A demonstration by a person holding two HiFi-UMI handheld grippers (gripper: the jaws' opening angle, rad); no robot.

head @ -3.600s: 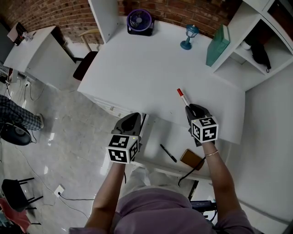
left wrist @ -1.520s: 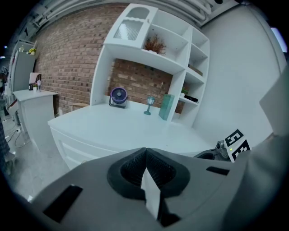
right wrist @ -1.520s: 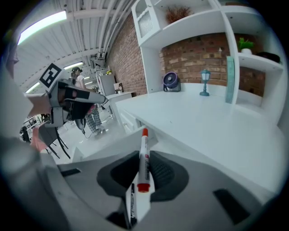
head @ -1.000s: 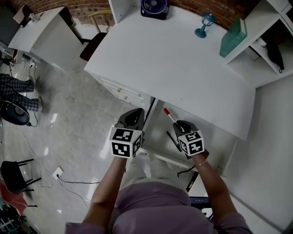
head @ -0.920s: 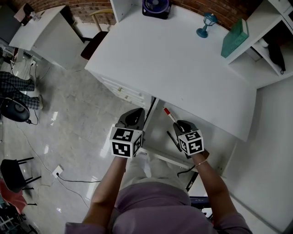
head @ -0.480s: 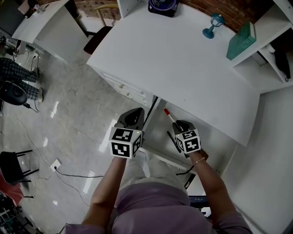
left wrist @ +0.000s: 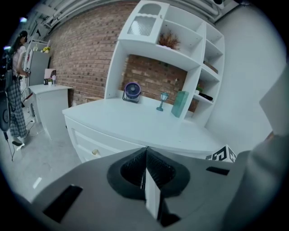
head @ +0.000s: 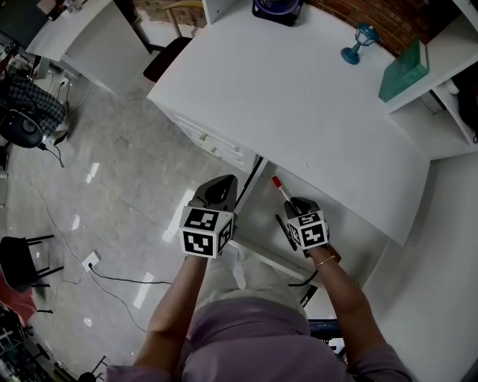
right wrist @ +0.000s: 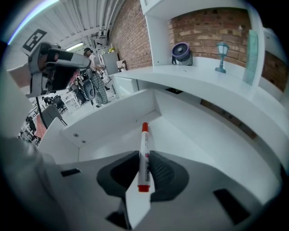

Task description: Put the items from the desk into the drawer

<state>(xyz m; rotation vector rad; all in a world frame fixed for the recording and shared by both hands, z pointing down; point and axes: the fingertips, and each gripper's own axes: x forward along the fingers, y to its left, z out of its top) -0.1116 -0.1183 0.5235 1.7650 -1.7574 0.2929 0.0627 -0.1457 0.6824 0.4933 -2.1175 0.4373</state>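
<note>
A red-capped white marker [head: 280, 188] [right wrist: 143, 153] is pinched in my right gripper [head: 293, 206] [right wrist: 143, 157], its capped end pointing forward over the open white drawer [head: 258, 216] [right wrist: 180, 135] under the desk [head: 299, 97]. A black pen [head: 281, 222] lies on the drawer floor beside that gripper. My left gripper [head: 217, 192] [left wrist: 145, 152] hovers at the drawer's left front corner, shut with nothing between its jaws. Nothing loose shows on the middle of the desk top.
At the desk's back stand a purple fan [head: 276, 7] [left wrist: 132, 91], a small blue lamp [head: 362, 41] [left wrist: 160, 101] and a teal book [head: 403, 69] [left wrist: 179, 103] against white shelves. A second desk and a dark chair [head: 168, 58] stand at far left on tiled floor.
The right gripper has carried the marker from the desk top down over the open drawer. In the last second both grippers have barely moved; my view has shifted slightly.
</note>
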